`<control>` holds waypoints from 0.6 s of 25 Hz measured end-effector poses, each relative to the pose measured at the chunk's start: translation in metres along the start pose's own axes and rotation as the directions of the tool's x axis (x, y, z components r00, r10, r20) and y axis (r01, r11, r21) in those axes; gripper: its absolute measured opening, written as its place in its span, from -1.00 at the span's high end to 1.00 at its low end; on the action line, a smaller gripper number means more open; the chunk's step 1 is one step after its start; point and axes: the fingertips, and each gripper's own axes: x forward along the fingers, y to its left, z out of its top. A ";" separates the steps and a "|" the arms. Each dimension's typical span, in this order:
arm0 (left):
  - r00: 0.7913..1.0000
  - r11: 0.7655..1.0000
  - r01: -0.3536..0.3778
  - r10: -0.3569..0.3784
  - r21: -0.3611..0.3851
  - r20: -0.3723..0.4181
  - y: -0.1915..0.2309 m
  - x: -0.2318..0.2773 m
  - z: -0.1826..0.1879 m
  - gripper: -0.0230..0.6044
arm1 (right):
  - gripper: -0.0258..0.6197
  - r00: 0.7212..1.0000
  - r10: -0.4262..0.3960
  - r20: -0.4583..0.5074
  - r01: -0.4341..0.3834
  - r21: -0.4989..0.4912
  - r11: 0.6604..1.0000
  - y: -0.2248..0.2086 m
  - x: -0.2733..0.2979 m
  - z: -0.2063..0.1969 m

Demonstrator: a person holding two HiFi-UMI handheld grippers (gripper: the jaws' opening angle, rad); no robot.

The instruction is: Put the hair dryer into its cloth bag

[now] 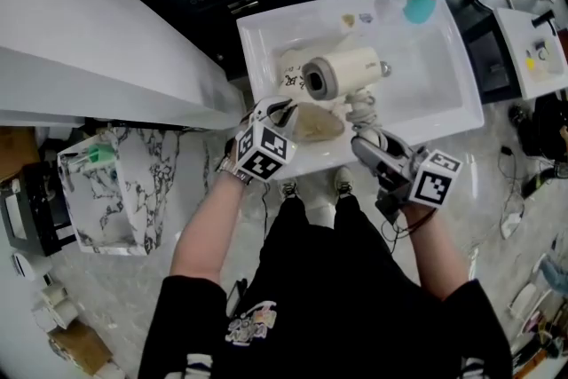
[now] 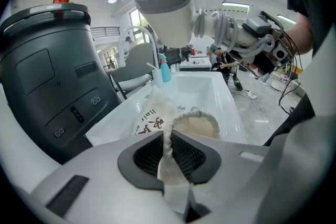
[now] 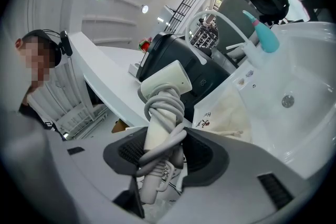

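Pinching bag (image 2: 149,120) rim, left gripper (image 2: 169,140) holds mouth open in sink (image 1: 444,93). Right gripper (image 3: 160,149) clamps dryer (image 1: 342,74) by cord-wrapped handle, barrel at 12 o'clock of bag, seemingly lined up for insertion.

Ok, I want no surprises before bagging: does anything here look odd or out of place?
Only mildly: the cloth bag lies in a white sink, an unusual spot. The hair dryer has its cord wound round the handle, clamped in the right hand-held gripper. No spill or damage shows.
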 end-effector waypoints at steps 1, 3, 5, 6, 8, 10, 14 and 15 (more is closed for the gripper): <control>1.000 1.000 0.005 -0.005 -0.016 0.004 0.001 0.000 -0.001 0.78 | 0.31 1.000 -0.008 -0.008 0.008 0.009 1.000 -0.002 -0.001 -0.005; 1.000 0.999 0.015 -0.014 -0.044 0.014 0.002 0.000 -0.002 0.79 | 0.31 0.999 -0.042 -0.029 0.043 0.053 0.998 -0.011 -0.006 -0.020; 1.000 0.997 0.022 -0.021 -0.071 0.023 0.004 0.000 -0.003 0.79 | 0.31 0.996 -0.065 -0.053 0.070 0.084 0.994 -0.019 -0.009 -0.034; 0.999 0.996 0.026 -0.024 -0.084 0.026 0.005 0.001 -0.003 0.79 | 0.31 0.996 -0.069 -0.064 0.075 0.092 0.993 -0.021 -0.010 -0.040; 0.999 0.994 0.031 -0.028 -0.102 0.033 0.006 0.002 -0.004 0.79 | 0.32 0.994 -0.074 -0.083 0.082 0.103 0.991 -0.024 -0.011 -0.050; 0.999 0.993 0.035 -0.031 -0.114 0.036 0.007 0.002 -0.005 0.79 | 0.32 0.992 -0.078 -0.101 0.090 0.114 0.989 -0.027 -0.012 -0.058; 0.998 0.987 0.047 -0.042 -0.155 0.037 0.009 0.003 -0.007 0.79 | 0.32 0.985 -0.089 -0.149 0.107 0.122 0.987 -0.034 -0.016 -0.073; 0.998 0.984 0.052 -0.046 -0.168 0.039 0.010 0.003 -0.007 0.79 | 0.32 0.982 -0.093 -0.163 0.113 0.122 0.986 -0.036 -0.018 -0.077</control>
